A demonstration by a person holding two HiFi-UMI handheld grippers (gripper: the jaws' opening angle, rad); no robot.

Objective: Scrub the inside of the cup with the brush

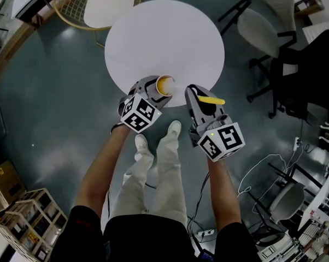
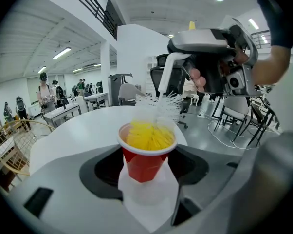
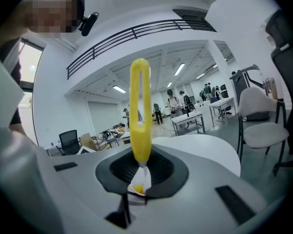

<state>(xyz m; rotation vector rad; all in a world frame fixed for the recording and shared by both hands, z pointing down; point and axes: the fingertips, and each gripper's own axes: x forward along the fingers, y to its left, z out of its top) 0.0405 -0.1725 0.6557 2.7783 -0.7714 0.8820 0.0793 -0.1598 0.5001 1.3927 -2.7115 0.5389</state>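
The left gripper [image 2: 145, 179] was clamped on the red plastic cup [image 2: 144, 162], steadying it upright at the round white table's [image 1: 164, 37] near edge. The right gripper [image 3: 137, 186] gripped the yellow-handled bristle brush [image 3: 139, 126], its bristles seated inside the cup for scrubbing.

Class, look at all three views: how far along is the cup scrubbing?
Done: the left gripper is shut on the cup, and the right gripper is shut on the brush. In hand: the brush's yellow bristles sit inside the cup, white ones above its rim. Left: the scrubbing itself; how clean the inside is cannot be seen. Then the brush comes out.
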